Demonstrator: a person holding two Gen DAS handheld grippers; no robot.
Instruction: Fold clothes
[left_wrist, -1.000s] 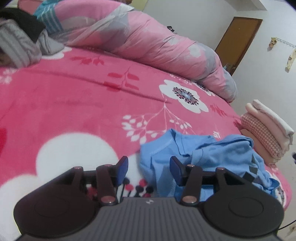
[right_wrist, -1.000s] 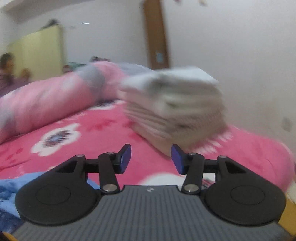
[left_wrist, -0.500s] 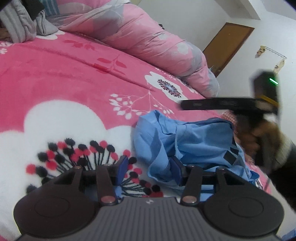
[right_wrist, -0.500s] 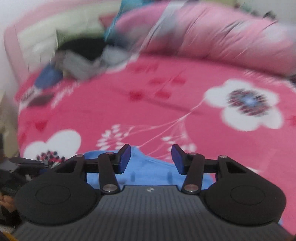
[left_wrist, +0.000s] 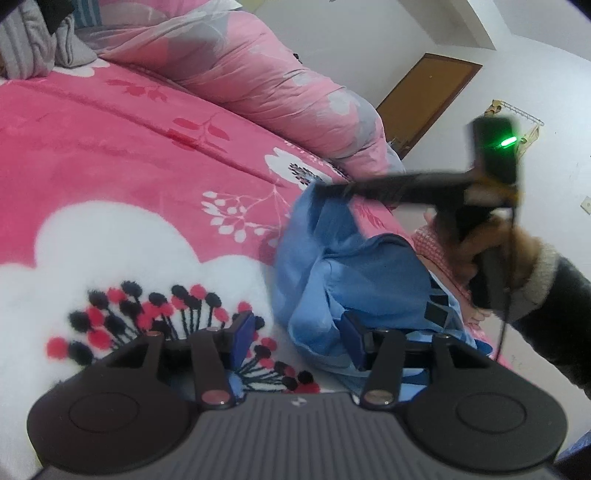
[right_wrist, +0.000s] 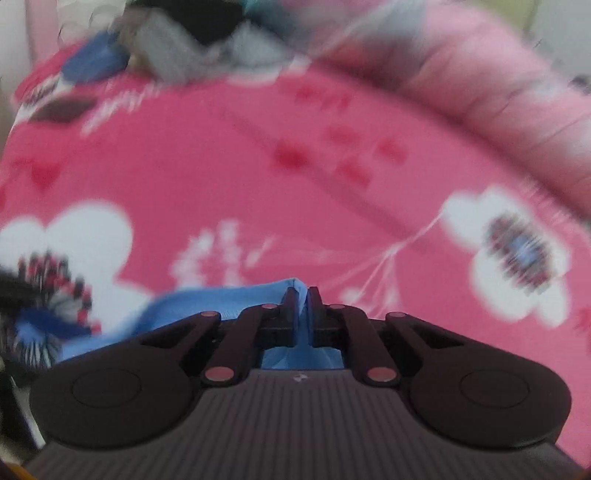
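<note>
Right gripper (right_wrist: 302, 295) pinches a fold of the blue shirt (left_wrist: 354, 273), lifting it off the pink blanket (left_wrist: 110, 155). Left gripper (left_wrist: 295, 339) hangs wide apart, holding nothing, at the shirt's near edge.

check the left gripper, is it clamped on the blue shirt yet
No: the left gripper stands open, its fingers wide apart over the near edge of the blue shirt without pinching it.

Both grippers look the same: left gripper (left_wrist: 295, 332) and right gripper (right_wrist: 302, 301) each have a matte black ribbed body, two round discs at the sides, black linkage arms with coppery screws, and a tiny white logo. Left one's got blue pads (left_wrist: 242, 334). Right hand (left_wrist: 476, 254) shows bare skin, dark sleeve (left_wrist: 554, 306) with fuzzy beige cuff, thin black cable, green LED.
</note>
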